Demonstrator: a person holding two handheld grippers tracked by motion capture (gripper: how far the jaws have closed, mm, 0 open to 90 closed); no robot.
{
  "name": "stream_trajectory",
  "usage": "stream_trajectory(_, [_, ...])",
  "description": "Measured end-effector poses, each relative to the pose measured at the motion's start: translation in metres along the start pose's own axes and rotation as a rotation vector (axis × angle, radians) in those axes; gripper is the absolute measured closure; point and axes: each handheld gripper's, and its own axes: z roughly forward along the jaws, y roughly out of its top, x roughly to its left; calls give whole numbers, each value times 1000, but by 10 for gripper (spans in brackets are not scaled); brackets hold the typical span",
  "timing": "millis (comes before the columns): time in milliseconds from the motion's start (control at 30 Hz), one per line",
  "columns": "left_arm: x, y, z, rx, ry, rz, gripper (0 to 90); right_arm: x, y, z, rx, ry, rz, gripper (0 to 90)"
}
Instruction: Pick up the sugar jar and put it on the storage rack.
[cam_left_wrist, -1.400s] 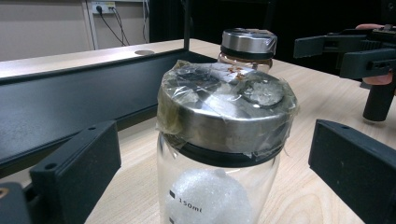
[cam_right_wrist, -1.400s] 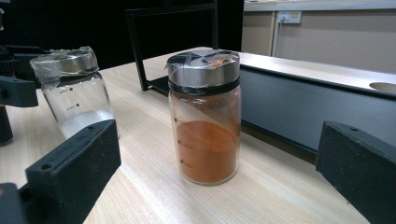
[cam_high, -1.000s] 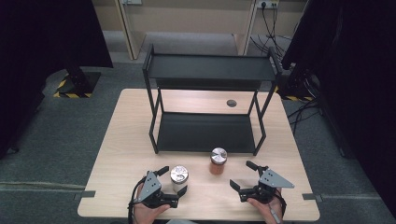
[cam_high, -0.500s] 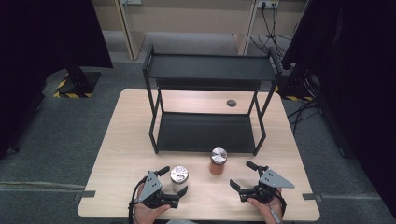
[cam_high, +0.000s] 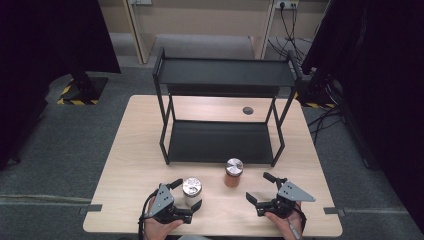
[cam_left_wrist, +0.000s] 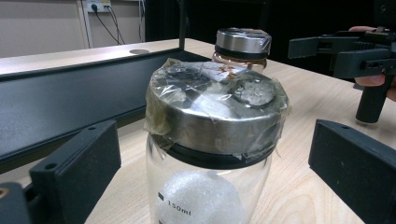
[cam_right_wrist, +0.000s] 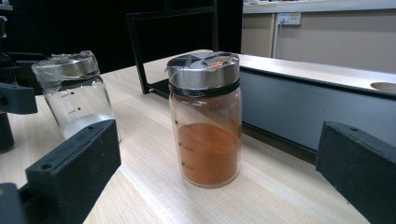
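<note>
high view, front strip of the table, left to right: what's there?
left gripper → white-powder jar standing between its open jaws → orange-powder jar → right gripper, open. The jar overlaps the left gripper, so those two share a spot.

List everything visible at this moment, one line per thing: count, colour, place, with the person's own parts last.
white-powder jar: 1, clear glass with a film-wrapped steel lid, near table edge, between the left gripper's open jaws, untouched.
orange-powder jar: 1, clear glass with a steel lid, upright just in front of the rack, ahead of the right gripper.
rack: 1, black metal, two shelves, both bare, middle of the table.
table: 1, light wood, with a round dark hole behind the rack.
wall sockets: white, with black cables, on the far wall.
left gripper: 1, black with a grey plate, jaws open around the white-powder jar.
right gripper: 1, black with a grey plate, jaws open, pointed toward the orange-powder jar.
</note>
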Motion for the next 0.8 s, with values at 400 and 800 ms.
stream_trajectory(400, [-2, 2, 5, 17, 1, 10, 21, -1, -1, 0, -5, 4, 0, 4])
stream_trajectory(800, [-1, 5, 9, 46, -1, 21, 112, -1, -1, -1, -10, 7, 2, 4])
